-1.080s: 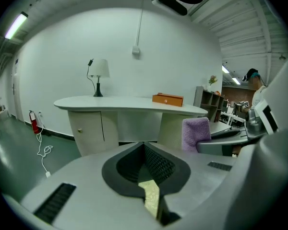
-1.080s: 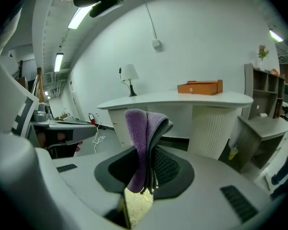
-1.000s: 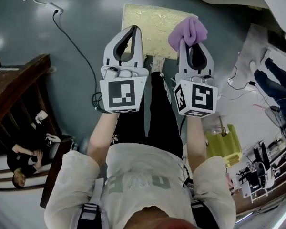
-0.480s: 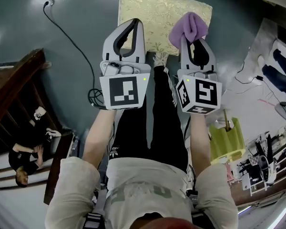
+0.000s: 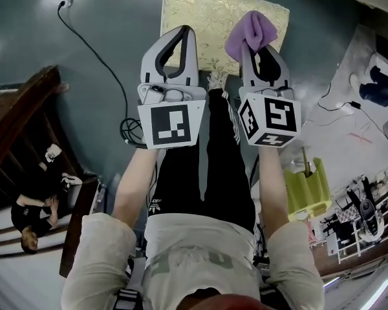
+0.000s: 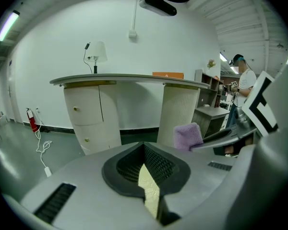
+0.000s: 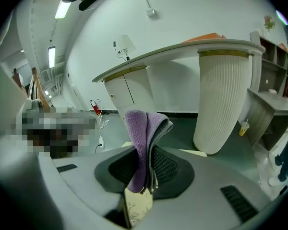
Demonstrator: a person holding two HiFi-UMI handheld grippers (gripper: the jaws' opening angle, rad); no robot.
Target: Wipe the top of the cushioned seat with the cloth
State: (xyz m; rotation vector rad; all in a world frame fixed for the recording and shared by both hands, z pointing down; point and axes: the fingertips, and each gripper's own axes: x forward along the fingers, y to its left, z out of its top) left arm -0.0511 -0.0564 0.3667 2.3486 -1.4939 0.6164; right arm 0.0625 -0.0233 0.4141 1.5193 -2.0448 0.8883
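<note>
Right gripper (image 5: 250,48) clamped on the purple cloth (image 5: 251,33), held over the right part of the cushioned seat (image 5: 204,18) — left gripper (image 5: 184,34) alongside, jaws together, nothing between them.

2 arms fwd, side by side. L tool (image 5: 187,33) jaws together, empty; R tool (image 5: 249,49) clamps cloth (image 5: 252,31).

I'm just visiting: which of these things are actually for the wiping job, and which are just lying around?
For the job:
purple cloth, clamped in the right gripper
cushioned seat
left gripper, shut and empty

Lying about:
black cable on the floor
wooden staircase
white counter
</note>
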